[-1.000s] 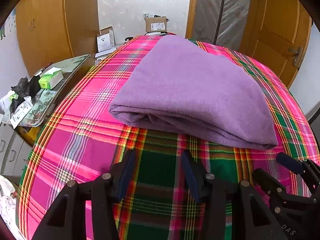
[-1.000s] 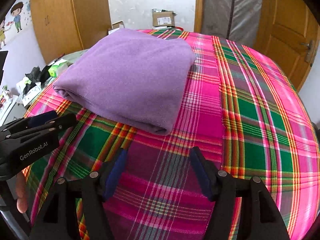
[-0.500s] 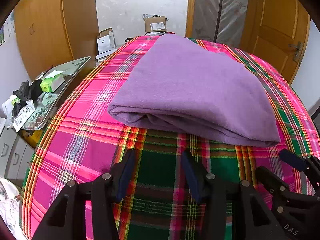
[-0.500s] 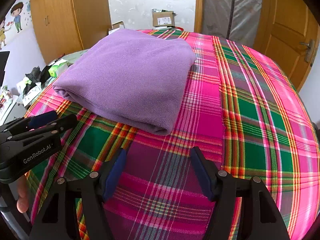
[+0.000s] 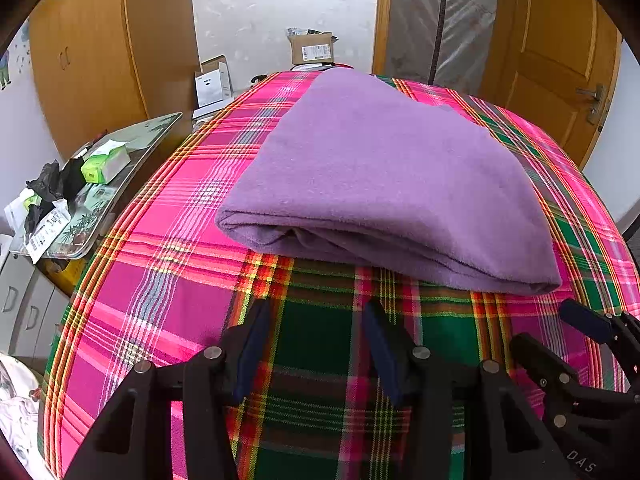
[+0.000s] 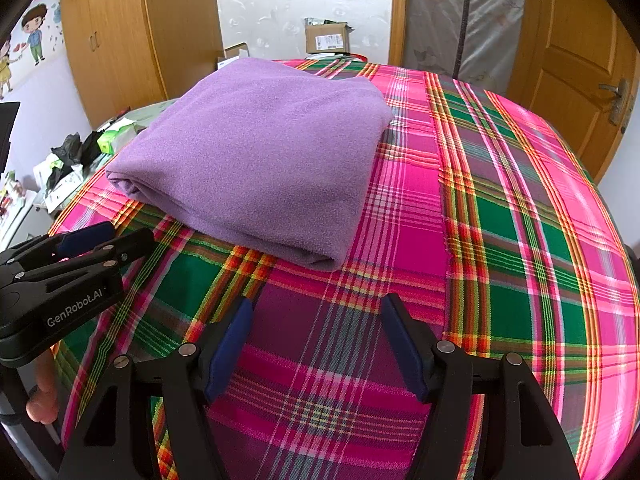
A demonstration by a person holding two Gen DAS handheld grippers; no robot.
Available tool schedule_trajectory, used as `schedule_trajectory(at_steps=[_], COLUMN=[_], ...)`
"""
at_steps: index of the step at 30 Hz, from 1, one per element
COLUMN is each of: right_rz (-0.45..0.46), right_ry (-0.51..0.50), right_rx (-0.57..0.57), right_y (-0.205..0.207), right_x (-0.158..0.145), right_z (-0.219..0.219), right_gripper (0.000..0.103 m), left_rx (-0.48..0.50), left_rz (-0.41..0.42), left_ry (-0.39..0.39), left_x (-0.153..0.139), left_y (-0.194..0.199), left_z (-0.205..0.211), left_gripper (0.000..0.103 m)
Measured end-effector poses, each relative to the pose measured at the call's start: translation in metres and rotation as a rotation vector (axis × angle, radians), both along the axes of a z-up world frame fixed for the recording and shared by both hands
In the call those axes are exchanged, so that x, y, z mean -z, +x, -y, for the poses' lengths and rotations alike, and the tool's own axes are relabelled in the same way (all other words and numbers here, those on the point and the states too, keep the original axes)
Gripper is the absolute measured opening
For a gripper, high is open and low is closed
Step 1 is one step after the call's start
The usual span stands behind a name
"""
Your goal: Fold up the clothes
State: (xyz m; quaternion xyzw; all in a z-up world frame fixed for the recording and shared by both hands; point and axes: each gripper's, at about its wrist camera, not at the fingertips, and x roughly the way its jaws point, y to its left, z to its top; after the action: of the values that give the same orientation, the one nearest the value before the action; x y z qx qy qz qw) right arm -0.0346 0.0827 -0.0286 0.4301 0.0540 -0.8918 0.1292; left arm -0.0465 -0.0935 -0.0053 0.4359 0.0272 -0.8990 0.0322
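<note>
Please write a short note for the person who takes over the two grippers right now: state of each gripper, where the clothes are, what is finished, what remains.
Left gripper: open, empty, over the plaid cloth, short of the garment.
Right gripper: open, empty, beside it, also short of the garment.
Purple garment: lies folded in a thick, tidy rectangle on the plaid cloth, nothing touching it.
Done: folding looks complete.
Left: at most one more fold or smoothing; no other clothes in view.

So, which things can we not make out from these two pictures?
- Purple garment: its type and inner layers, hidden by its own folds in both views.
- Box label: too small to read in the right wrist view.
- Clutter on the side tray: small and fisheye-warped in the left wrist view.
- Plaid cloth: its near edge is hidden behind the open right gripper and the open left gripper.
</note>
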Motion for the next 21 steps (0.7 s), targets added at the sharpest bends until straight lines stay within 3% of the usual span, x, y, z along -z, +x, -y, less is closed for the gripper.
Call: schedule_trajectory(at_steps=[21], right_rz=[0.0], right_ry=[-0.001], right_rx=[-0.001], right_y=[-0.0024], right_x=[-0.0002], right_z=[0.0004], right_gripper=[0.07], left_rx=[0.001], left_rz=[-0.002], left_ry=[-0.003], left_x=[0.0002], left_y=[0.0015], left_z=[0.0007], left_gripper=[0.049])
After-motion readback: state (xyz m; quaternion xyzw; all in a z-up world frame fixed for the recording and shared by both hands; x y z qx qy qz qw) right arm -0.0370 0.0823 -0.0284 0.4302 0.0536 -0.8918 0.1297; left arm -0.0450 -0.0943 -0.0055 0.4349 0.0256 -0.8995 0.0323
